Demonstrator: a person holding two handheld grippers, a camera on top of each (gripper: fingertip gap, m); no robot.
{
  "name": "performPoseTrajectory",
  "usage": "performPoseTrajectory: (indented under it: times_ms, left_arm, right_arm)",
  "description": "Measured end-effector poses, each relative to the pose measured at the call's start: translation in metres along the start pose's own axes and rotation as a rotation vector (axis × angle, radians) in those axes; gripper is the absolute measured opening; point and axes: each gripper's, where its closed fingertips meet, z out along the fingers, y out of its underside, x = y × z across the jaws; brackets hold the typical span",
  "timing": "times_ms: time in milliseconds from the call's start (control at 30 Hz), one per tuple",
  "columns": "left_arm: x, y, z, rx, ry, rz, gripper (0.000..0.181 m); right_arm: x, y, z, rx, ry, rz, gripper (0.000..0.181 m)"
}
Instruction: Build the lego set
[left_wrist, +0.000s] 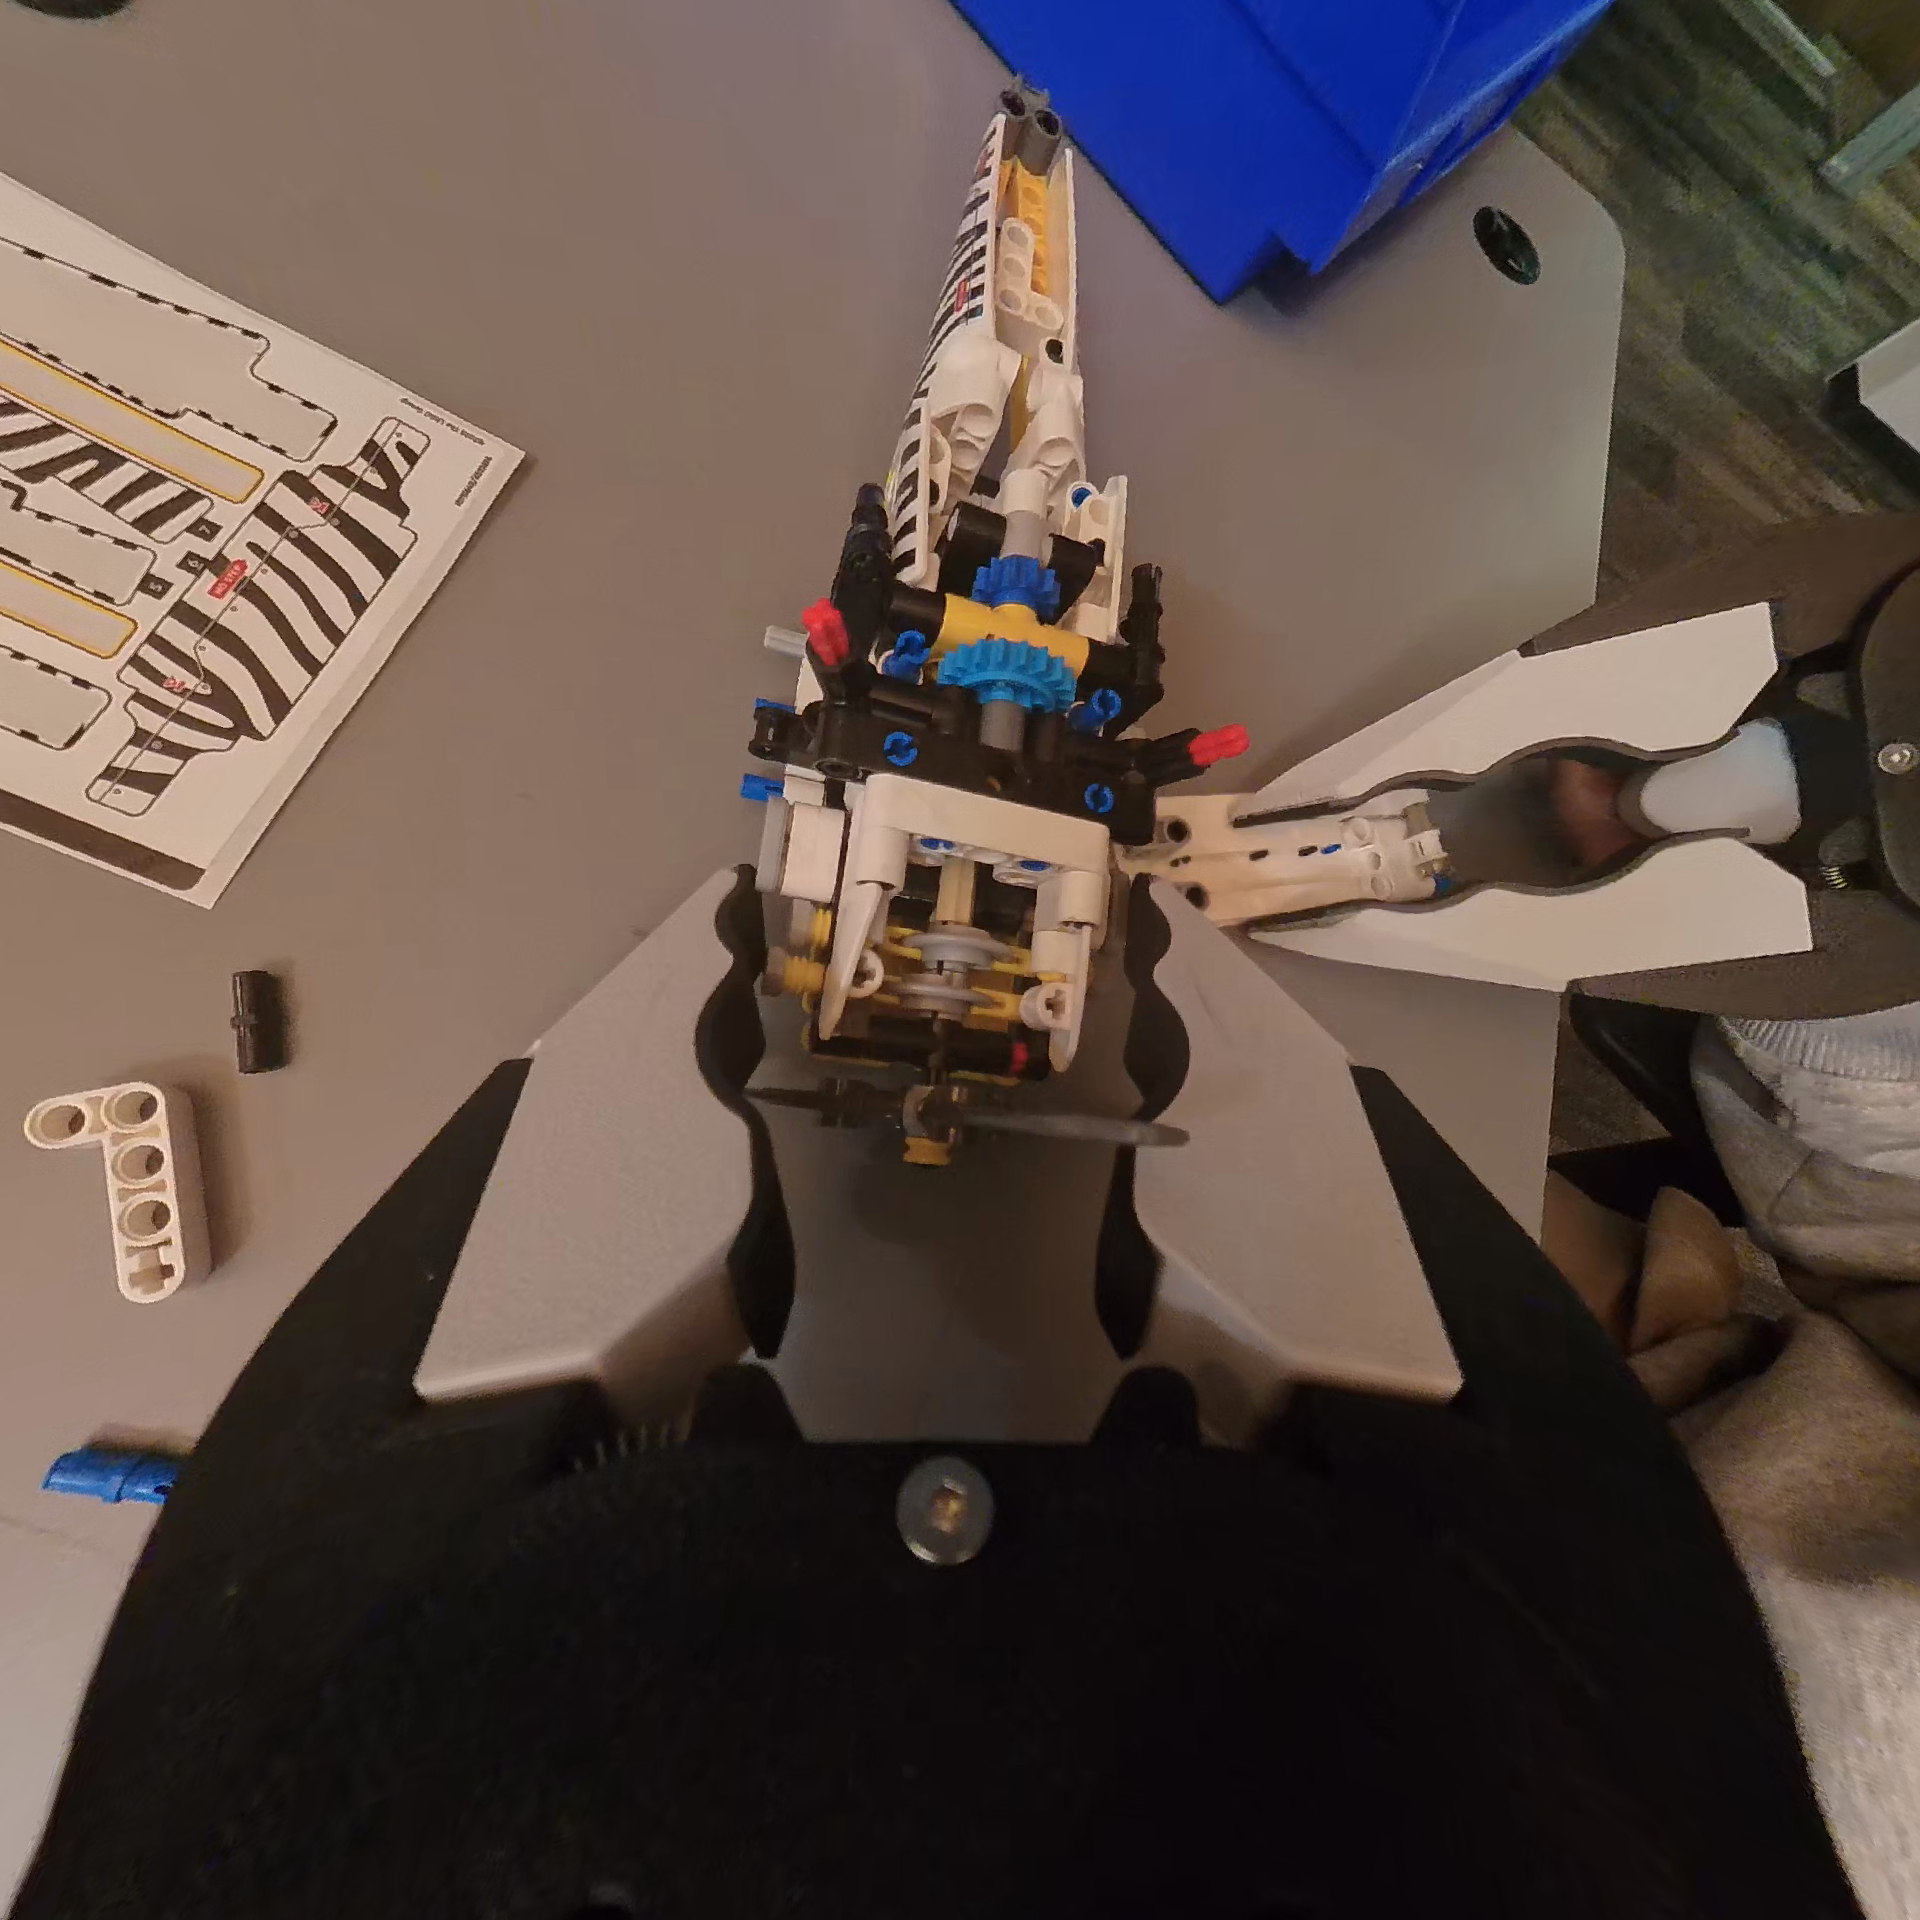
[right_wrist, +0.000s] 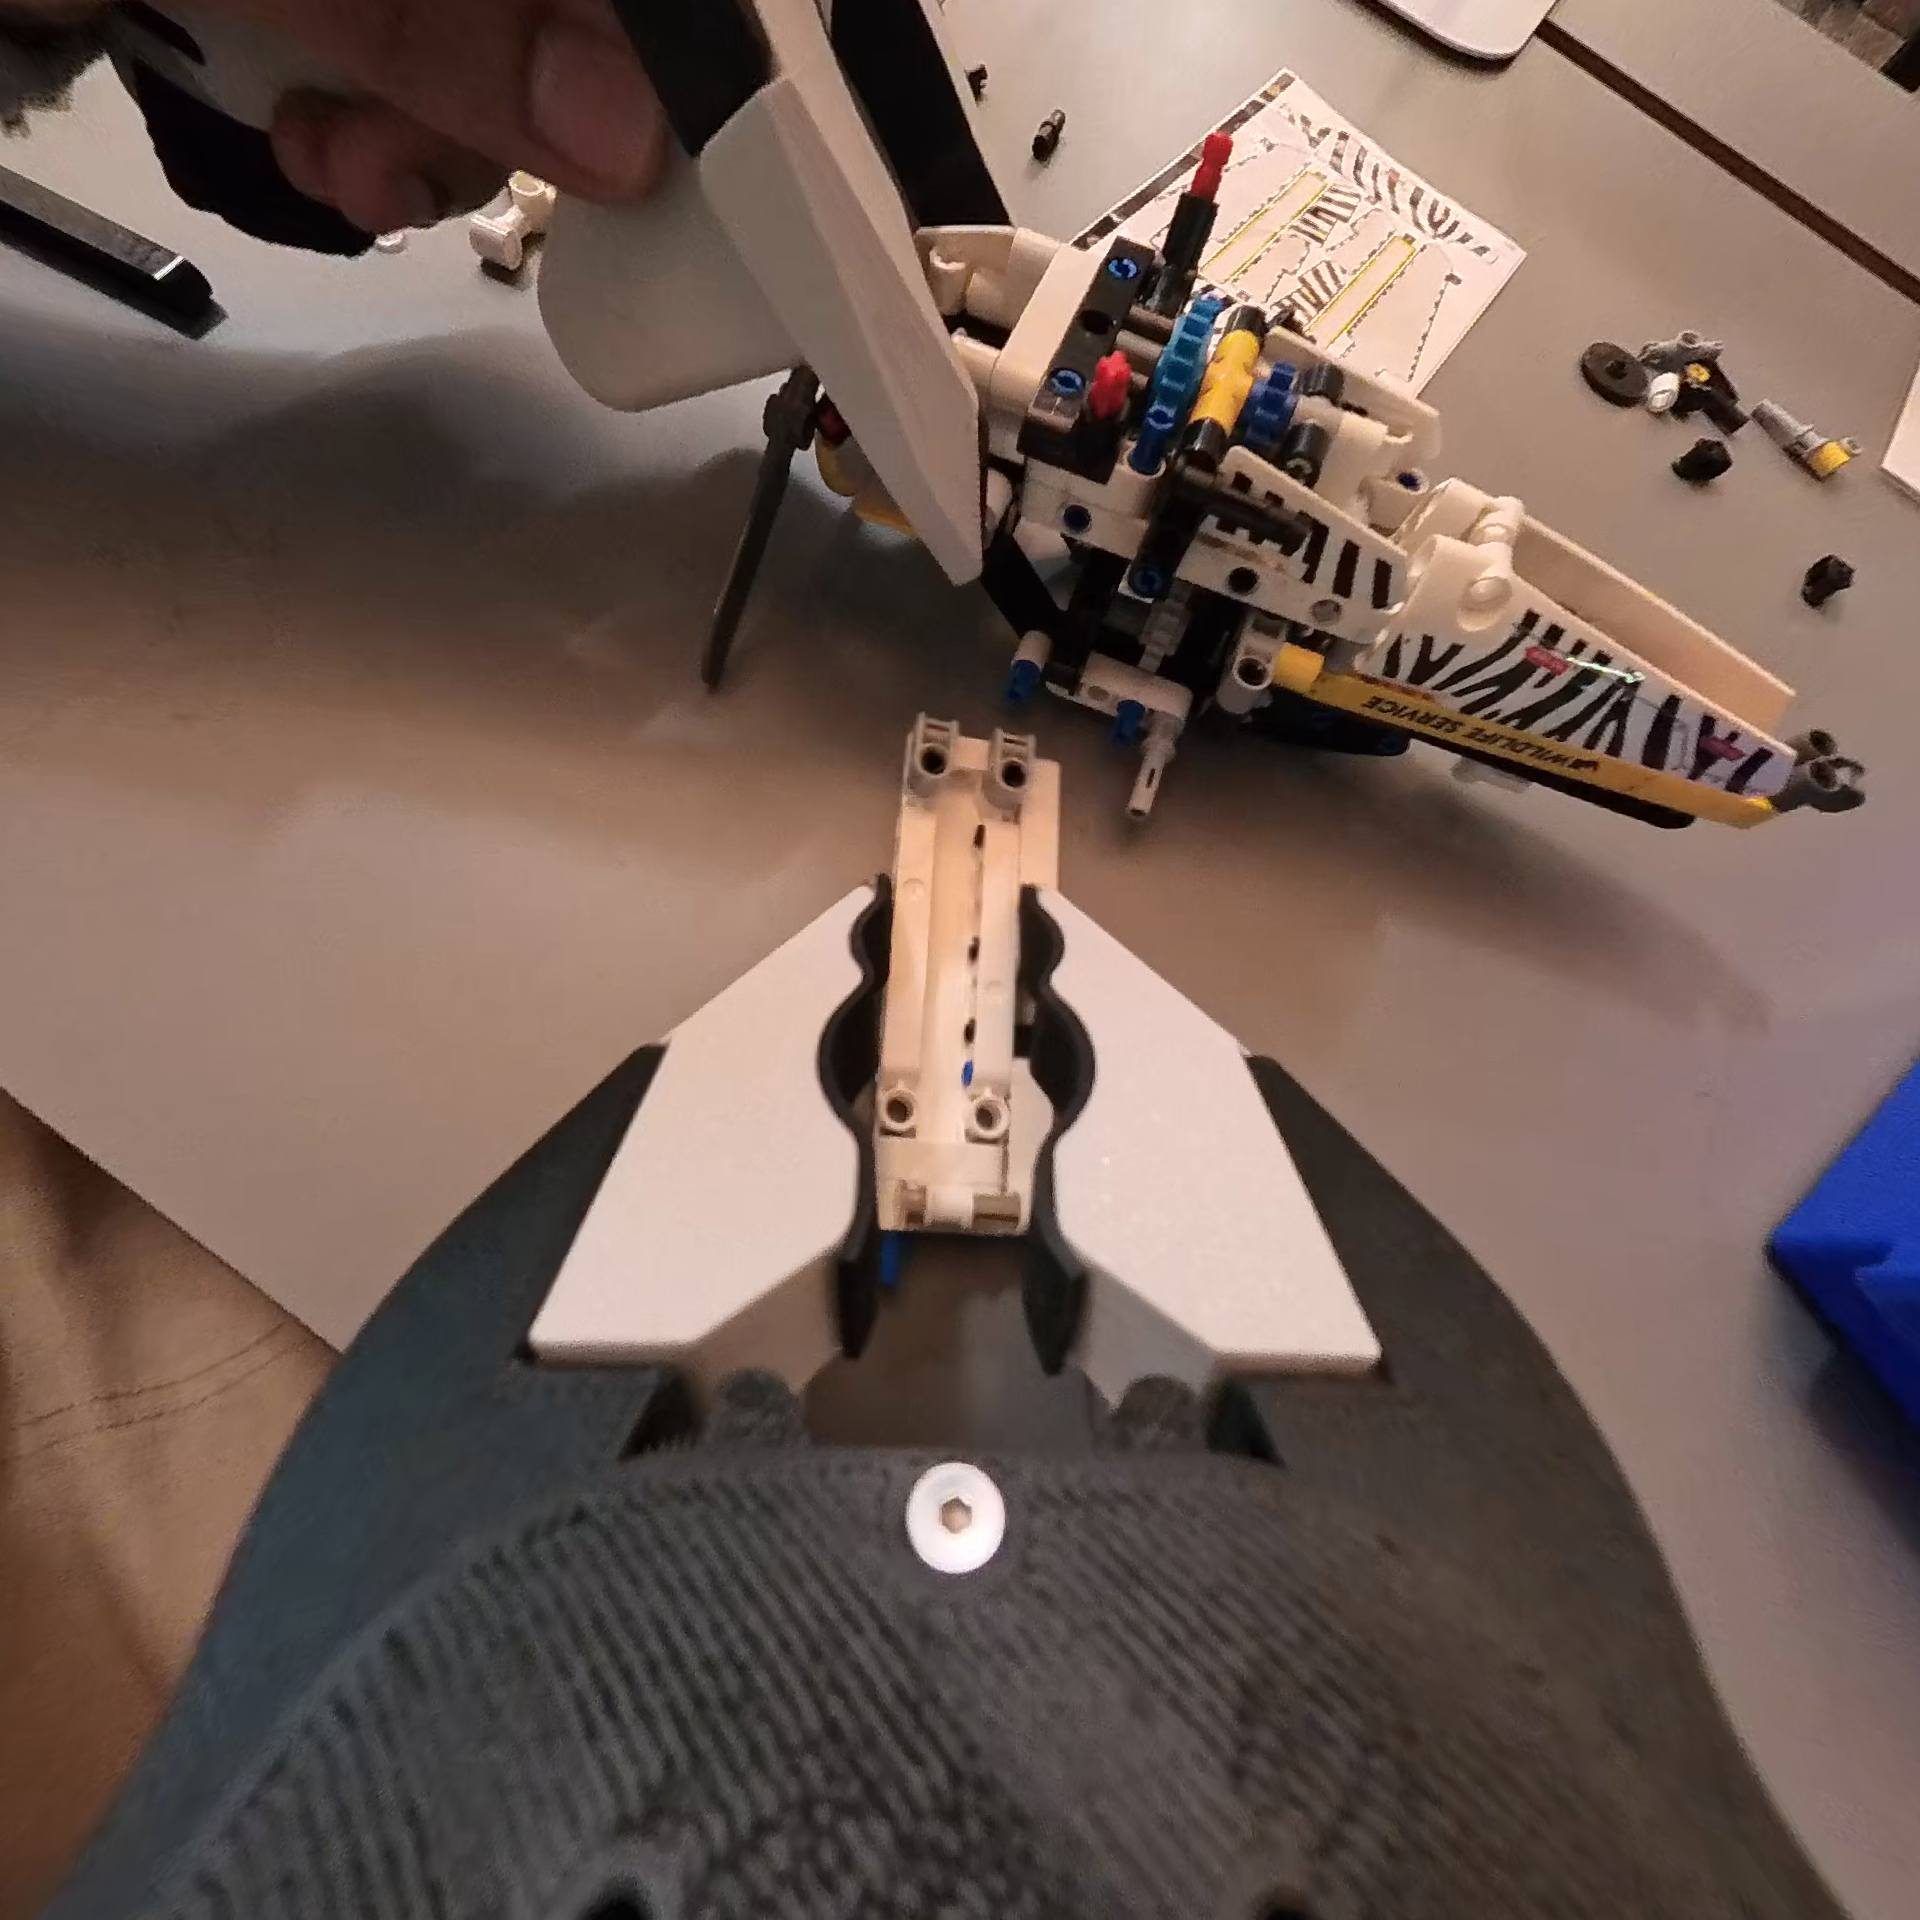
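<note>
While the left gripper (left_wrist: 940, 904) clamps the nose of the Lego helicopter (left_wrist: 966, 727) on the grey table (left_wrist: 623, 260), its zebra-striped tail points away from that gripper. Beside it, the right gripper (right_wrist: 956, 904) grips a white panel piece (right_wrist: 961, 987) lengthwise, tip toward the model.

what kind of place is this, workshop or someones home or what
Probably an office or home desk used for hobby building: a grey table with a cable grommet, a blue storage bin, and patterned flooring beyond.
</note>
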Motion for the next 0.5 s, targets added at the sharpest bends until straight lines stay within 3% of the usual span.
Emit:
performPoseTrajectory:
  times_ms: [300,400,500]
  left_arm:
    - [0.0004,0.0003,0.0007,0.001,0.013,-0.012,0.069]
    - [0.0005,0.0005,0.0008,0.001,0.015,-0.015,0.069]
    - [0.0006,0.0005,0.0009,0.001,0.016,-0.017,0.069]
  right_arm:
    - [0.0040,-0.0011,-0.0007,0.005,0.014,0.022,0.017]
    - [0.0058,0.0003,0.0011,-0.011,0.036,0.009,0.034]
    - [0.0059,0.0003,0.0019,-0.014,0.047,0.009,0.037]
